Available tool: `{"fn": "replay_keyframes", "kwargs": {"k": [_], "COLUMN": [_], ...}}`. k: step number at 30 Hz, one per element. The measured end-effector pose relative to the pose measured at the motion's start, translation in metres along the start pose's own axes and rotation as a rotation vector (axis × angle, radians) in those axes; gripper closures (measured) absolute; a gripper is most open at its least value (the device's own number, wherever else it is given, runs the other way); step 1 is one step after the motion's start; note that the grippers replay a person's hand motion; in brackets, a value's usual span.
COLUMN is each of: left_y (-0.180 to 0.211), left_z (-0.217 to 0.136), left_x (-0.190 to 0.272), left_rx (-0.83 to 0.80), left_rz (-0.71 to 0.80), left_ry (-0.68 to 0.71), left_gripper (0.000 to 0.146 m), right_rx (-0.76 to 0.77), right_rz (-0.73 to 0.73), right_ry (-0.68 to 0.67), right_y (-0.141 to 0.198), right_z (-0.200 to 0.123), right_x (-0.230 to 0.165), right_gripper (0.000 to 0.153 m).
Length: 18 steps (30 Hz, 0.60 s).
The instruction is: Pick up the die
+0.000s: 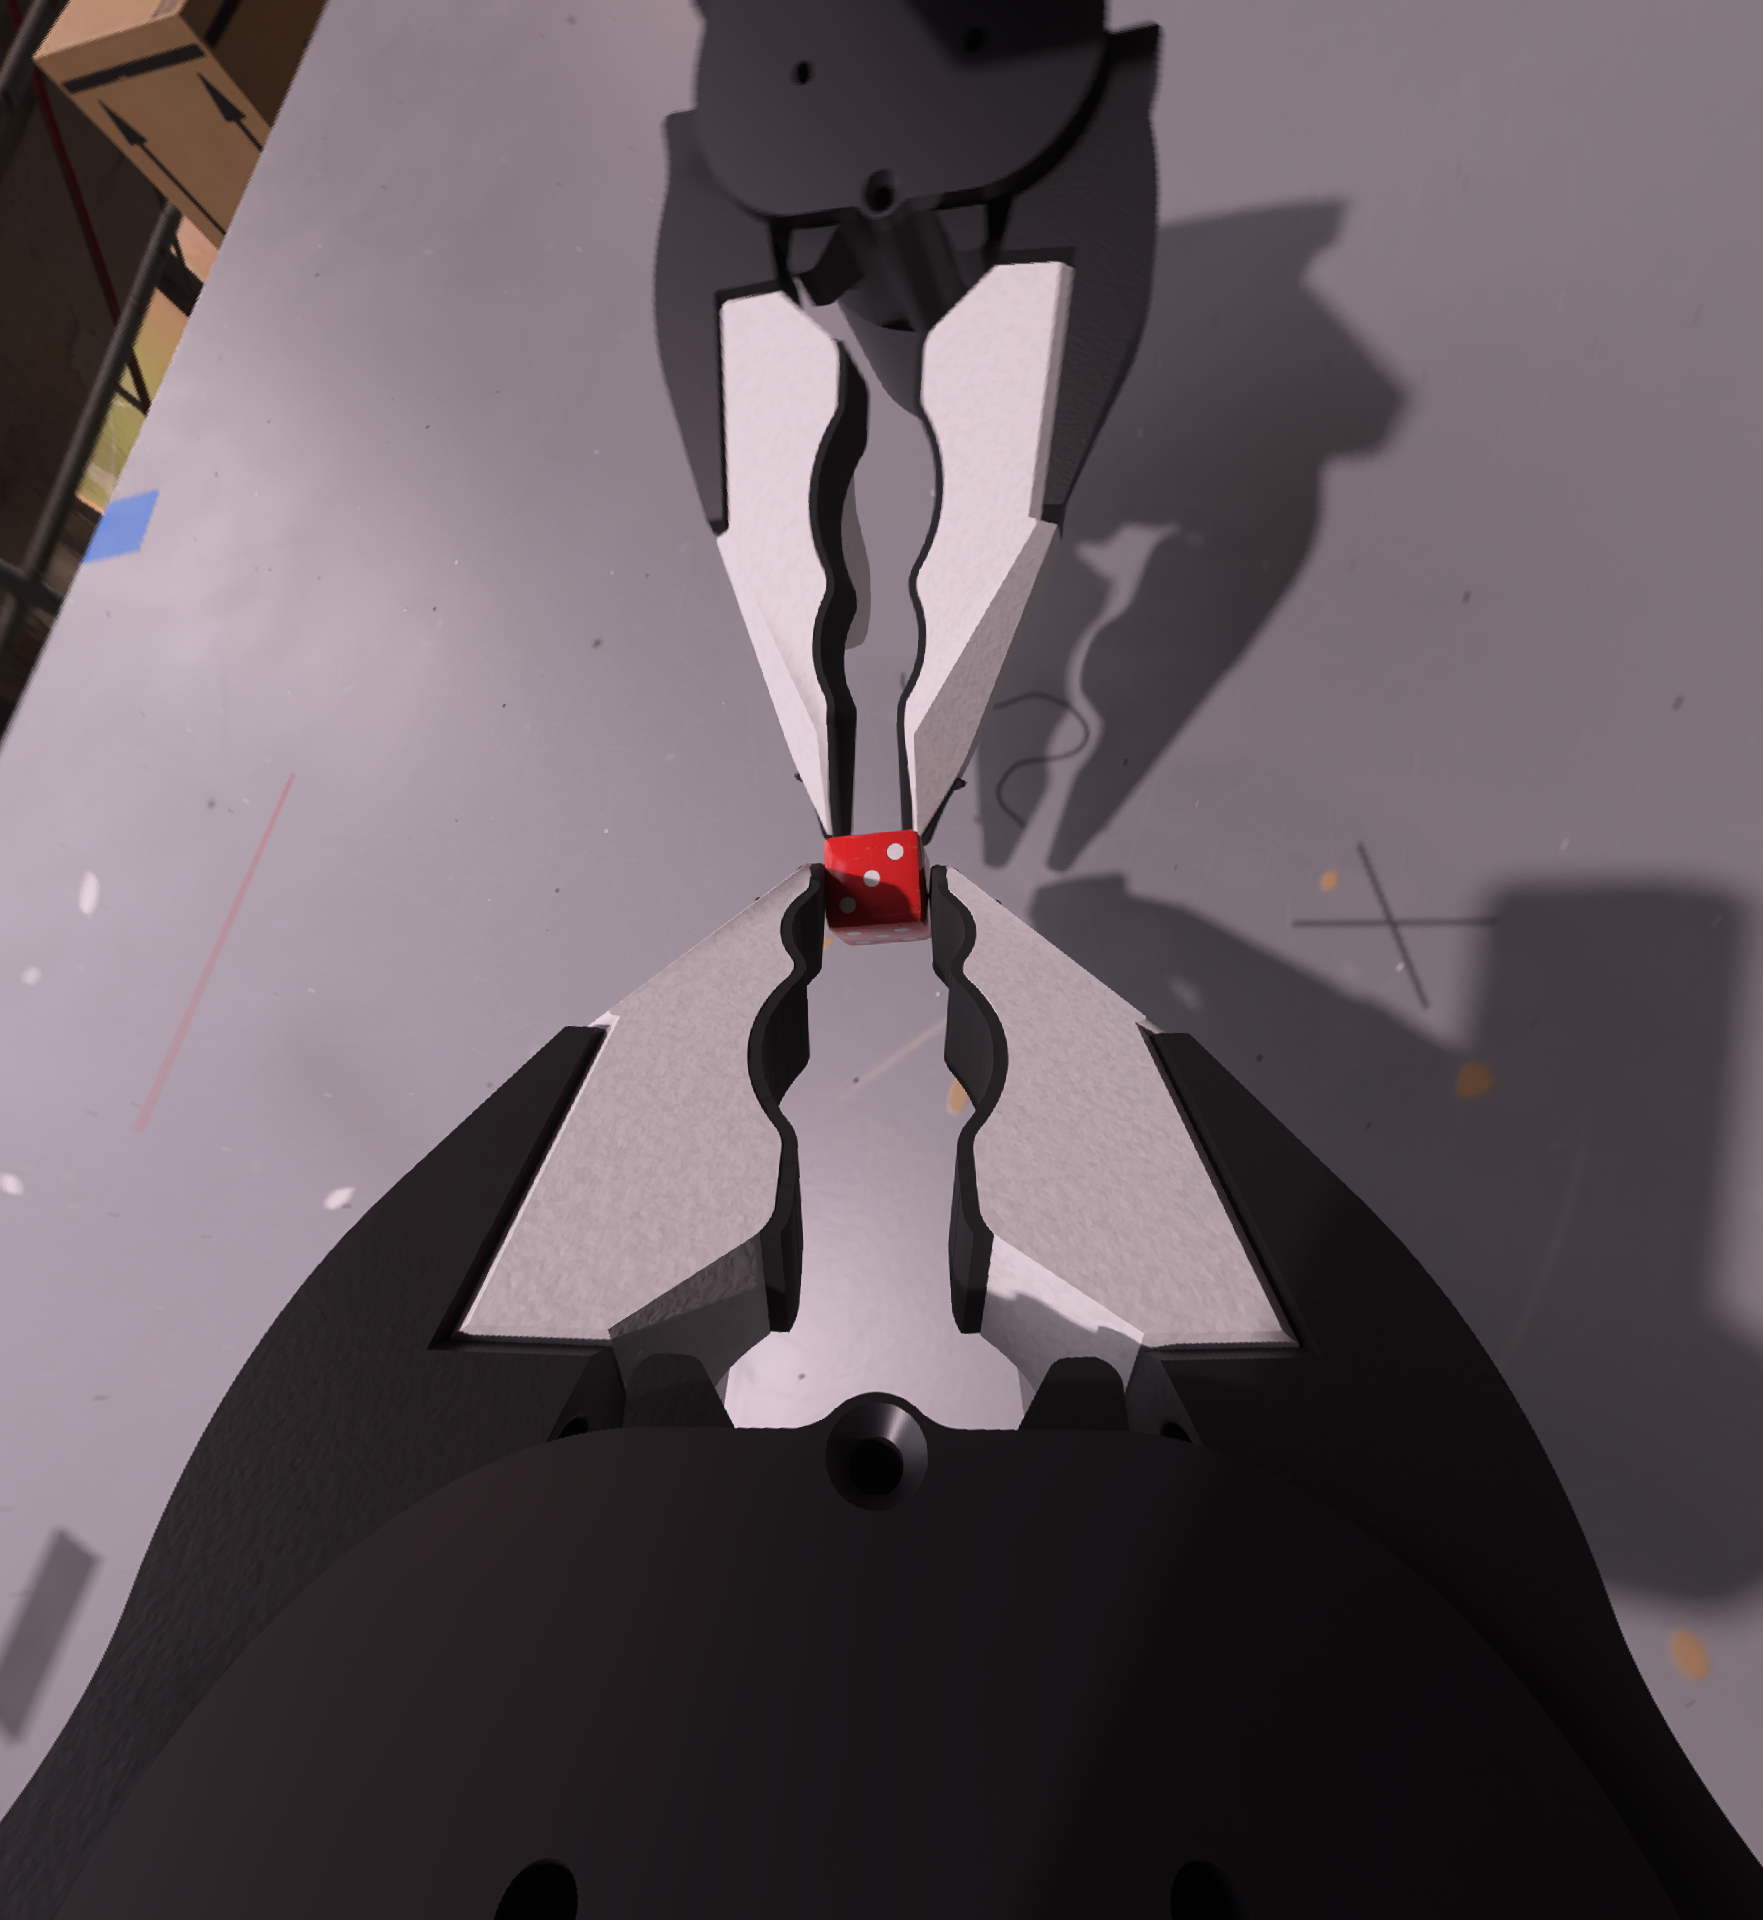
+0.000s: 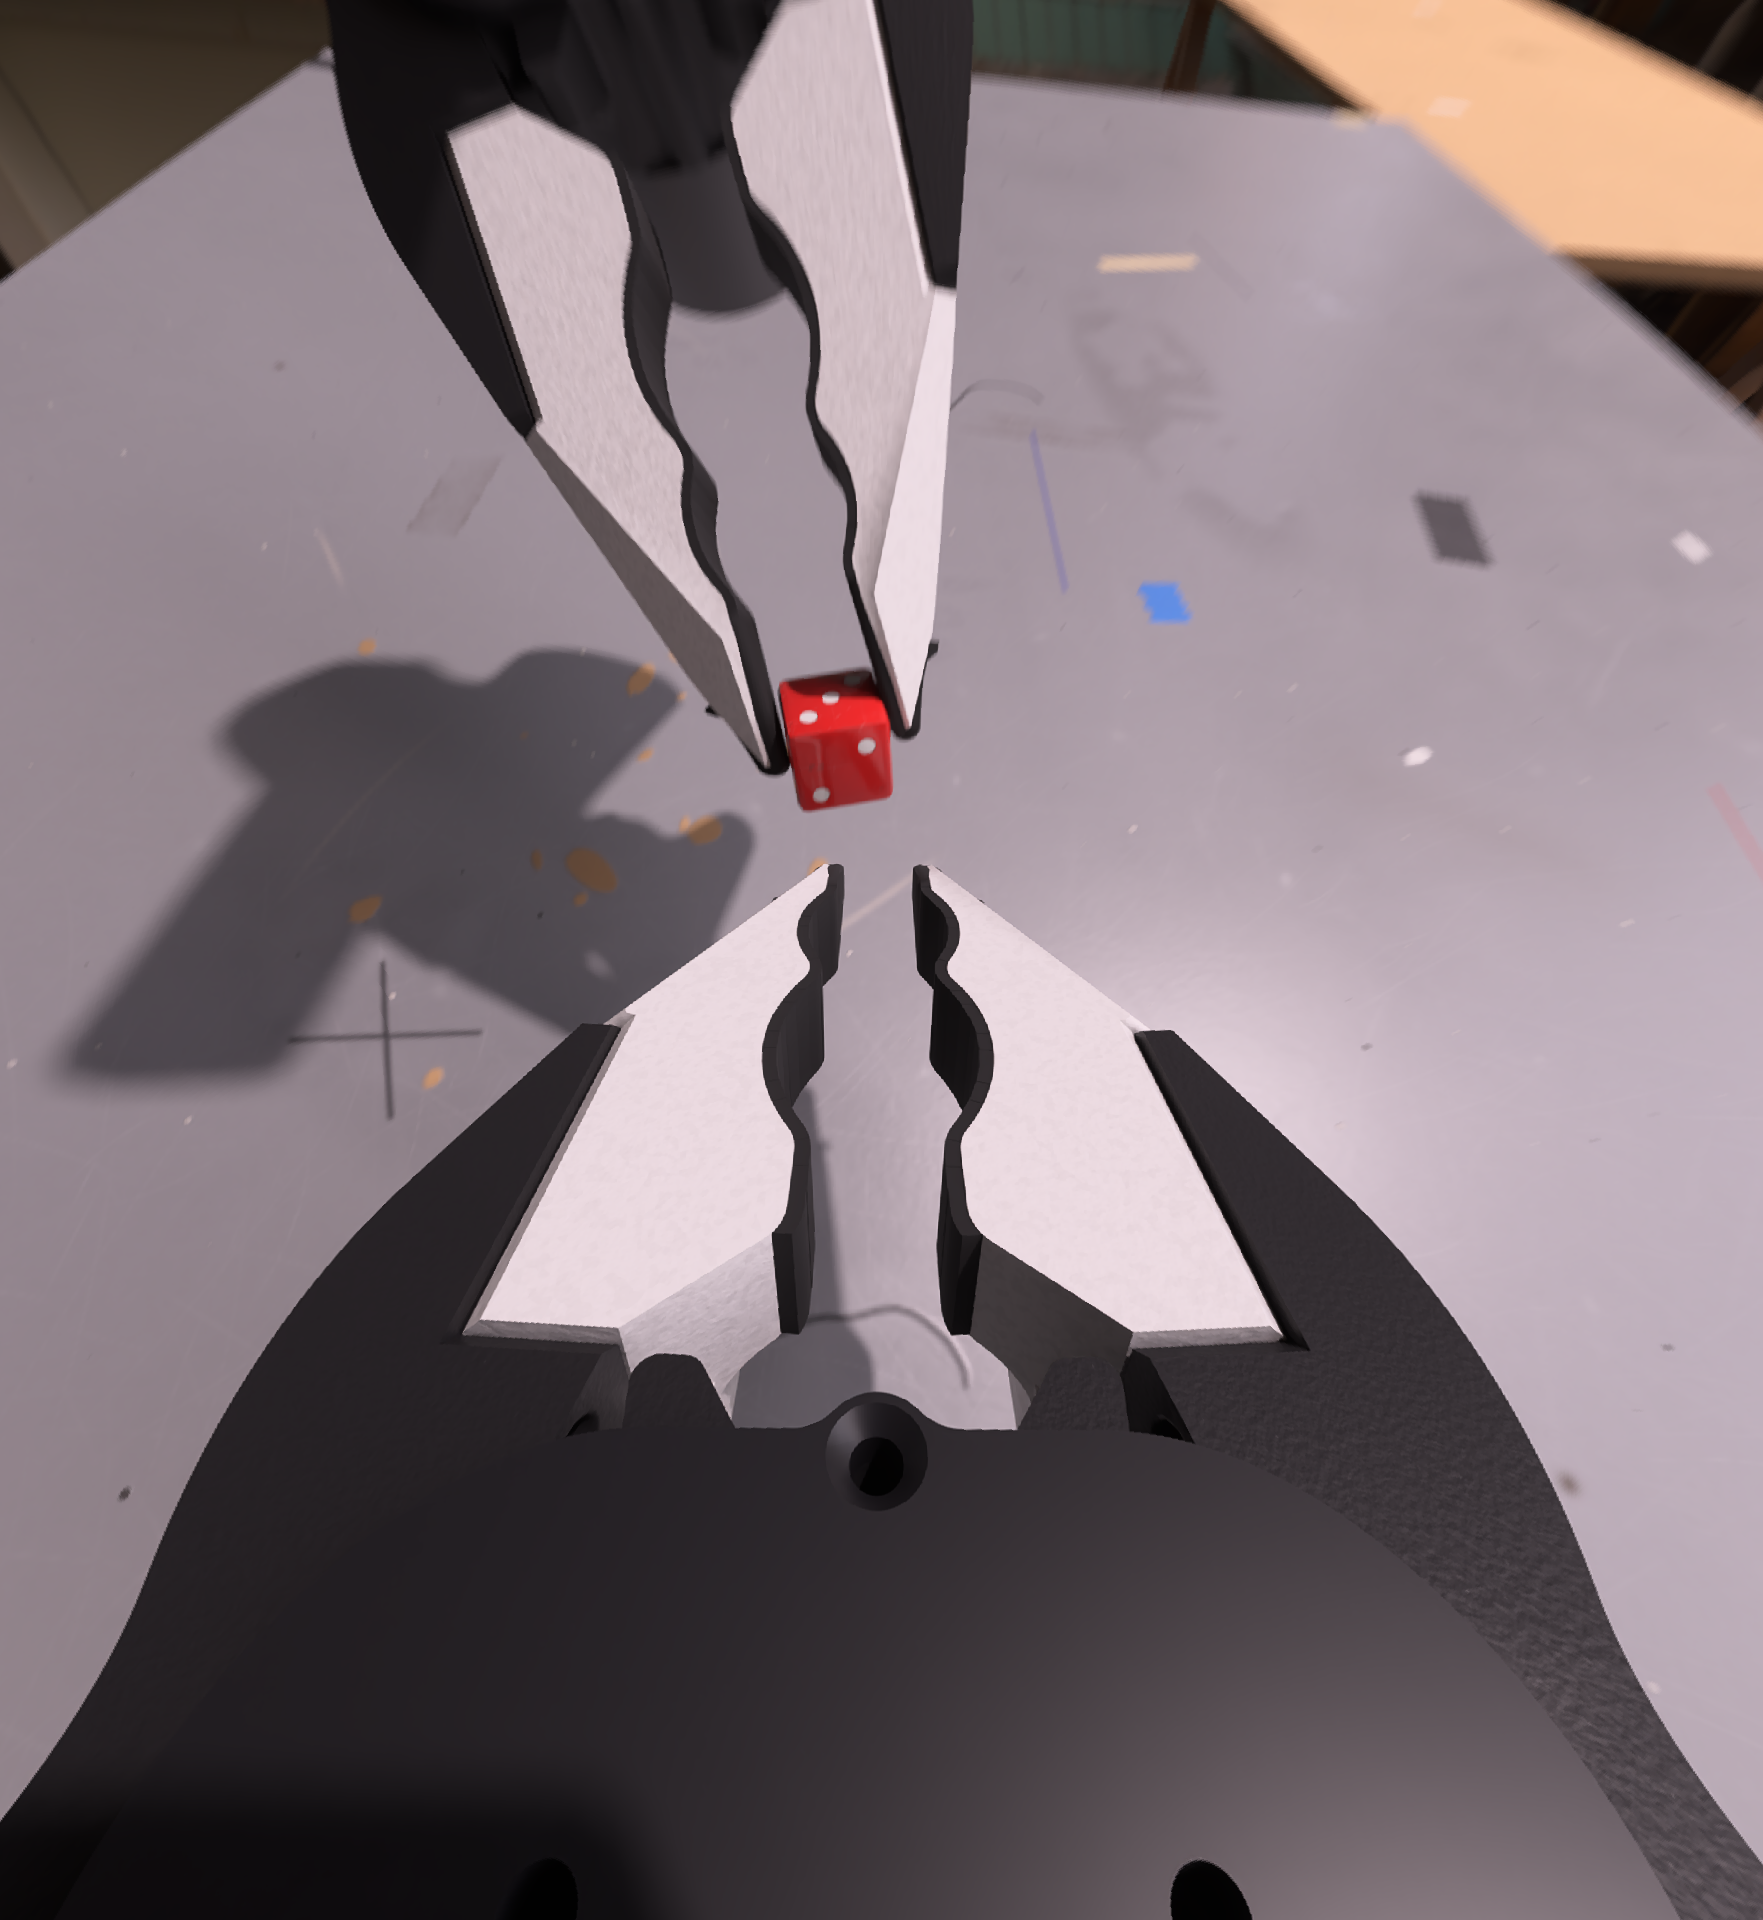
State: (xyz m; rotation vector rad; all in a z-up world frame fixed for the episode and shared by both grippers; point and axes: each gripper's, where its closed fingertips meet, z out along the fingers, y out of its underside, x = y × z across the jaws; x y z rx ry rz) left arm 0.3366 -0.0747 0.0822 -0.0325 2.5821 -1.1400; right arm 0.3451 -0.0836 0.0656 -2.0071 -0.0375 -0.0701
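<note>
A small red die (image 1: pixel 875 891) with white pips sits between the fingertips of my left gripper (image 1: pixel 875 883), which is shut on it, over the grey table (image 1: pixel 441 727). In the right wrist view the die (image 2: pixel 841 743) shows held at the tips of the left gripper (image 2: pixel 837 740), which reaches in from the top. My right gripper (image 2: pixel 875 875) faces it tip to tip, just short of the die; its jaws stand a narrow gap apart and hold nothing. It also shows in the left wrist view (image 1: pixel 875 821), right behind the die. I cannot tell whether the die touches the table.
The table's left edge runs diagonally in the left wrist view, with a cardboard box (image 1: pixel 170 94) and metal shelving beyond it. A blue tape patch (image 2: pixel 1163 603) and paint specks mark the tabletop. A wooden board (image 2: pixel 1583 135) lies past the far right edge.
</note>
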Motion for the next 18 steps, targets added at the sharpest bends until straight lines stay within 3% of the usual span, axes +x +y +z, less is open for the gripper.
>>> {"fn": "replay_keyframes", "kwargs": {"k": [8,18], "left_y": [-0.009,-0.019], "left_z": [-0.005,-0.012], "left_x": [-0.006,-0.005], "left_rx": [0.191,0.292], "left_rz": [-0.35,-0.334], "left_ry": [0.151,0.269], "left_gripper": [0.126,0.126], "right_rx": [0.124,0.223], "right_rz": [-0.037,0.074], "right_ry": [0.043,-0.055], "right_y": [-0.023,-0.034], "right_z": [-0.008,-0.014], "right_x": [0.003,-0.001], "right_gripper": [0.148,0.153]}}
